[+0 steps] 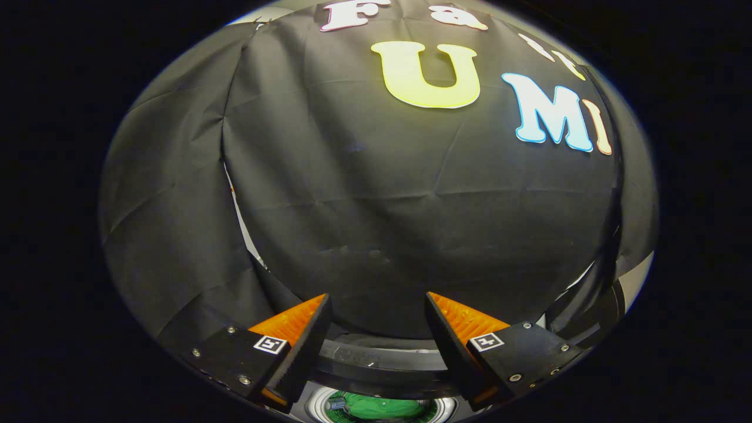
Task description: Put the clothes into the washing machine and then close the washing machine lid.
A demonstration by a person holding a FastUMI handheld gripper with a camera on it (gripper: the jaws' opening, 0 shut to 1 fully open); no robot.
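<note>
Green clothes (376, 406) below parted tongs (376, 305)

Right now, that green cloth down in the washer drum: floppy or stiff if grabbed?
Probably floppy: the green cloth lies crumpled in the round drum opening. Likely light, apt to drape and snag. The gripper is open, holding nothing.

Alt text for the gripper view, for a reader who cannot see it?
The gripper is open and holds nothing, its fingers spread before the booth's black cloth wall. Below and between them sits the washing machine, its round opening showing green clothes inside.
</note>
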